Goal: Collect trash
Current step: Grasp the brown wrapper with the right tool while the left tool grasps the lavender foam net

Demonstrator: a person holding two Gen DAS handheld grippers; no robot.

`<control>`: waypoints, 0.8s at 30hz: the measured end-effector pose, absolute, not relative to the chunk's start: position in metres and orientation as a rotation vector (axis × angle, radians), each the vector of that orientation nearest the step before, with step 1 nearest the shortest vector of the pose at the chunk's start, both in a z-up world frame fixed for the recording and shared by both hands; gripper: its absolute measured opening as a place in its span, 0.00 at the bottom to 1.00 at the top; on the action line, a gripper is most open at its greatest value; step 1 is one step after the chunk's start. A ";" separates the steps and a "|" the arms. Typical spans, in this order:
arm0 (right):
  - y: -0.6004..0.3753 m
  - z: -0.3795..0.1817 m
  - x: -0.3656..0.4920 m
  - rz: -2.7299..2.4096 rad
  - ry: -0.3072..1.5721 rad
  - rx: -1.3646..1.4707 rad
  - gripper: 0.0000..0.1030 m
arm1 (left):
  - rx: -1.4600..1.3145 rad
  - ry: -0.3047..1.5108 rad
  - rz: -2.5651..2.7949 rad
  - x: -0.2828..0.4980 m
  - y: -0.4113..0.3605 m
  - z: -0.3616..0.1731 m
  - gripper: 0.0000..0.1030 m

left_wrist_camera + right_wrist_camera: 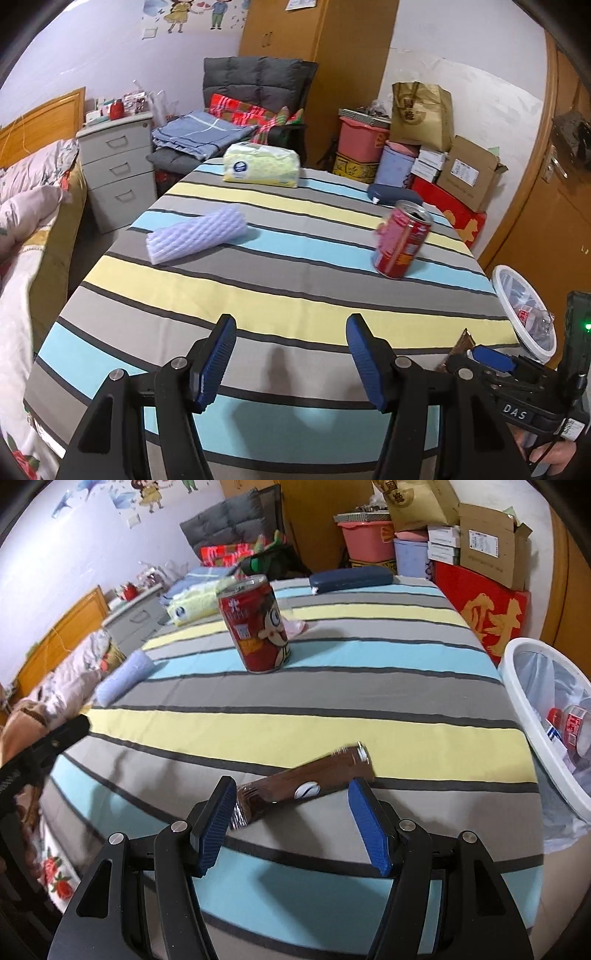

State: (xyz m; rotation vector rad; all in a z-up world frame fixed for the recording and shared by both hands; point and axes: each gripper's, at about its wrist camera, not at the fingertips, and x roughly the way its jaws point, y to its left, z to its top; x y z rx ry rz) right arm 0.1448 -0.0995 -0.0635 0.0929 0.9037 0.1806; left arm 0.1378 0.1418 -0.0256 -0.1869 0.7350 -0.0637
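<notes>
Between spread right tongs [291,812], brown wrapper [303,781]; left tongs [291,354] likewise spread, empty.

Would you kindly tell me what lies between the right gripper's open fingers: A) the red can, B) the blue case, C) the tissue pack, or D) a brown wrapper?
D: the brown wrapper lies flat on the cloth between the right gripper's open fingers, while the red can stands farther back.
</notes>
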 end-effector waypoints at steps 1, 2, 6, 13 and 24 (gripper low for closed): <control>-0.097 -0.063 0.146 0.171 0.899 0.085 0.63 | -0.188 0.734 -0.062 0.139 0.146 -0.026 0.60; -0.096 -0.063 0.148 0.170 0.896 0.087 0.63 | -0.185 0.733 -0.063 0.141 0.148 -0.027 0.60; -0.089 -0.063 0.153 0.164 0.889 0.068 0.55 | -0.178 0.742 -0.053 0.149 0.160 -0.031 0.60; -0.074 -0.064 0.157 0.187 0.896 -0.018 0.33 | -0.169 0.750 -0.024 0.168 0.185 -0.032 0.60; -0.064 -0.061 0.169 0.178 0.904 -0.080 0.21 | -0.113 0.776 0.017 0.207 0.215 -0.034 0.62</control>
